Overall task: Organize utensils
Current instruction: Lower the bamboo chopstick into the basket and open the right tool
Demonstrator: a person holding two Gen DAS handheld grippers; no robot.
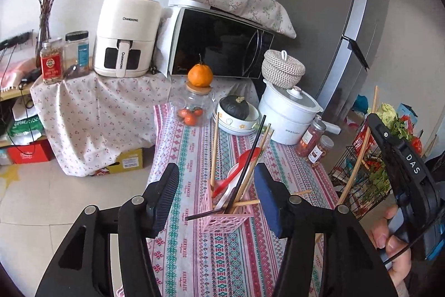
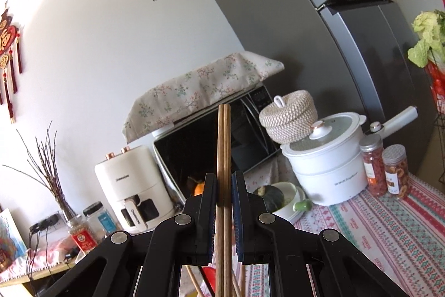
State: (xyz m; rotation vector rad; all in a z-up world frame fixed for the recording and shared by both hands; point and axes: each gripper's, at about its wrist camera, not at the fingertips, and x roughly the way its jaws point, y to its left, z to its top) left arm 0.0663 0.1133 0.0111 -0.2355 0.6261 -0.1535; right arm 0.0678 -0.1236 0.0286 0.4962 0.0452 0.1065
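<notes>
A pink lattice utensil holder (image 1: 226, 216) stands on the patterned tablecloth (image 1: 222, 263). It holds wooden chopsticks (image 1: 214, 155), a black chopstick (image 1: 250, 160), a red spoon (image 1: 239, 167) and a white spoon. More chopsticks lie across its rim. My left gripper (image 1: 215, 194) is open, its fingers on either side of the holder, a little nearer the camera. My right gripper (image 2: 224, 196) is shut on a pair of wooden chopsticks (image 2: 224, 146) that point up; it also shows at the right in the left wrist view (image 1: 403, 171), with the chopsticks (image 1: 361, 152) beside it.
On the table behind the holder are a glass jar (image 1: 196, 107) with an orange on top, a bowl with a dark squash (image 1: 236, 113), a white pot (image 1: 289, 113) and spice jars (image 1: 314, 141). A wire vegetable rack (image 1: 361, 171) stands right of the table. A microwave and air fryer stand behind.
</notes>
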